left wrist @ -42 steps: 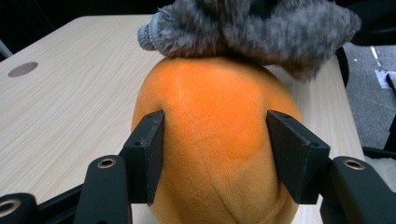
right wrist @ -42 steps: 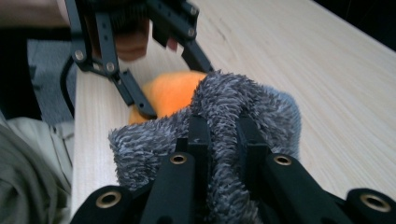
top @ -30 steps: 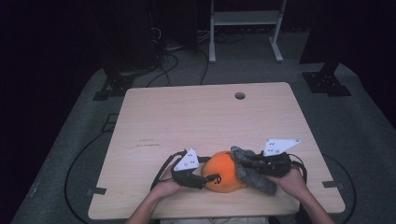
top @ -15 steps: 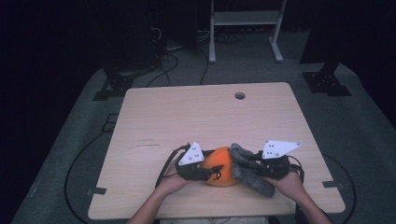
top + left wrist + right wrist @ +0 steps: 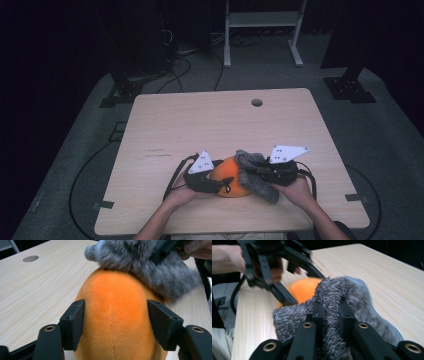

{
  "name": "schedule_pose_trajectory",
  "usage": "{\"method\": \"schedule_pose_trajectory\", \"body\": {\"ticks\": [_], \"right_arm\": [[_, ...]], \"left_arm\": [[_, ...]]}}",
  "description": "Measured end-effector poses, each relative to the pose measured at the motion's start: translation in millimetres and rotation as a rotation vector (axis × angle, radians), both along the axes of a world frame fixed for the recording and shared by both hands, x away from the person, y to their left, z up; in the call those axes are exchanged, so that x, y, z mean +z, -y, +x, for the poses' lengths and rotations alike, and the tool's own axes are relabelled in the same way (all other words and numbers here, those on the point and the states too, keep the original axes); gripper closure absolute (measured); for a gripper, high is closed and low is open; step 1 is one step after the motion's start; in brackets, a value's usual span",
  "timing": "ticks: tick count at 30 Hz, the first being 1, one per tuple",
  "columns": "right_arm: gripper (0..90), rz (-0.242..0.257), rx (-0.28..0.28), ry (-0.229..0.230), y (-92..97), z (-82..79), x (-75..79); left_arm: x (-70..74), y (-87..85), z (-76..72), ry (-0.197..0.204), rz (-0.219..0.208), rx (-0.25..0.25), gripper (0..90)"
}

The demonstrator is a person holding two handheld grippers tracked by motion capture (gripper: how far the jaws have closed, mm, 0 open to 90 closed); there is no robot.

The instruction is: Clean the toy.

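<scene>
An orange plush toy (image 5: 227, 184) lies on the wooden table (image 5: 200, 125) near its front edge. My left gripper (image 5: 220, 186) comes at it from the left. In the left gripper view the two black pads (image 5: 75, 322) press on the flanks of the plush toy (image 5: 115, 315); the jaws have just been opening, with the toy still between them. My right gripper (image 5: 256, 172) is shut on a grey fuzzy cloth (image 5: 257, 185) that drapes over the toy's right side. The right gripper (image 5: 331, 306) pinches a fold of the cloth (image 5: 292, 317), and the orange toy (image 5: 304, 290) shows behind it.
A small round hole (image 5: 257, 102) sits near the table's far edge. Cables trail from both grippers over the front of the table. Beyond the table stand a white frame (image 5: 260, 20) and dark stands on a grey floor.
The grey cloth has crept a little to the left over the orange toy. The left gripper's plate has tipped slightly. Both hands stay about where they were.
</scene>
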State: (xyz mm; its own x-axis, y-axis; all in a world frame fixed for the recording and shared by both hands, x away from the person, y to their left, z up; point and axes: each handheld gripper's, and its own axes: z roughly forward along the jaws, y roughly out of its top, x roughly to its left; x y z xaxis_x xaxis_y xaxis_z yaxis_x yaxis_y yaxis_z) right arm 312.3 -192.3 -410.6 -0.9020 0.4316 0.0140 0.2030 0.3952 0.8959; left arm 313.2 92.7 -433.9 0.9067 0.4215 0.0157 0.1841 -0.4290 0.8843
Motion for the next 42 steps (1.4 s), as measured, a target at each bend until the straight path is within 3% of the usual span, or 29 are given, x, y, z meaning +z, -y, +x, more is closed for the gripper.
{"method": "schedule_pose_trajectory", "body": {"ticks": [2,6,8,10,15,17,18,20,23,24,27,29,31,34,36,39,42], "right_arm": [[78.1,-0.004,-0.013,-0.023,9.3,0.0,-6.4],[78.2,-0.060,-0.057,-0.052,26.5,-4.2,-19.2],[78.2,-0.090,-0.069,-0.089,33.5,-5.2,-25.9],[78.2,-0.057,-0.066,-0.100,39.7,-7.3,-25.4],[78.1,0.090,-0.011,-0.055,34.0,-6.7,2.3],[78.0,0.113,0.016,-0.050,25.7,-4.3,9.5],[78.0,0.098,0.023,-0.046,20.5,-2.9,10.1],[77.9,0.058,0.032,-0.059,12.6,-1.1,4.9],[77.9,0.065,0.024,-0.080,14.1,-2.2,-7.0],[77.9,0.052,0.018,-0.096,18.1,-2.8,-10.9],[78.0,0.014,-0.009,-0.112,30.8,-4.1,-13.9],[78.0,0.043,-0.014,-0.104,39.1,-6.8,-7.9],[77.9,0.056,-0.005,-0.078,38.9,-8.2,2.6],[77.9,0.056,0.022,-0.054,29.8,-2.4,14.1],[77.9,0.014,0.046,-0.076,20.5,4.0,10.2],[78.0,0.036,0.038,-0.104,19.1,3.8,0.0],[78.1,0.060,0.029,-0.112,23.8,-3.9,-6.8]], "left_arm": [[-2.6,-3.8,-1.4,0.000,-0.006,0.000,34.9],[-3.0,-6.7,-4.6,0.011,0.000,0.000,35.3],[-3.7,-9.1,-6.1,0.021,0.001,-0.016,35.4],[-4.6,-9.5,-7.2,0.034,-0.001,-0.029,35.9],[-3.6,-4.3,-9.8,0.074,0.023,-0.065,37.3],[-3.5,-3.5,-11.5,0.083,0.026,-0.069,37.3],[-3.5,-3.8,-12.0,0.087,0.027,-0.071,37.3],[-3.2,-5.6,-12.0,0.078,0.023,-0.069,35.6],[-3.7,-8.0,-6.8,0.002,-0.023,-0.031,24.7],[-4.2,-7.8,-6.0,-0.005,-0.030,-0.025,24.2],[-3.5,-5.0,-6.6,0.027,-0.017,-0.038,29.6],[-2.4,-1.7,-9.1,0.061,-0.002,-0.062,33.3],[-1.6,3.9,-13.9,0.117,0.018,-0.110,35.6],[0.9,10.3,-19.6,0.163,0.039,-0.137,35.9],[1.5,9.0,-17.7,0.142,0.038,-0.114,30.2],[0.4,3.6,-7.3,0.016,0.017,-0.021,11.9],[-4.6,-0.9,3.1,-0.119,-0.027,-0.002,10.4]]}}
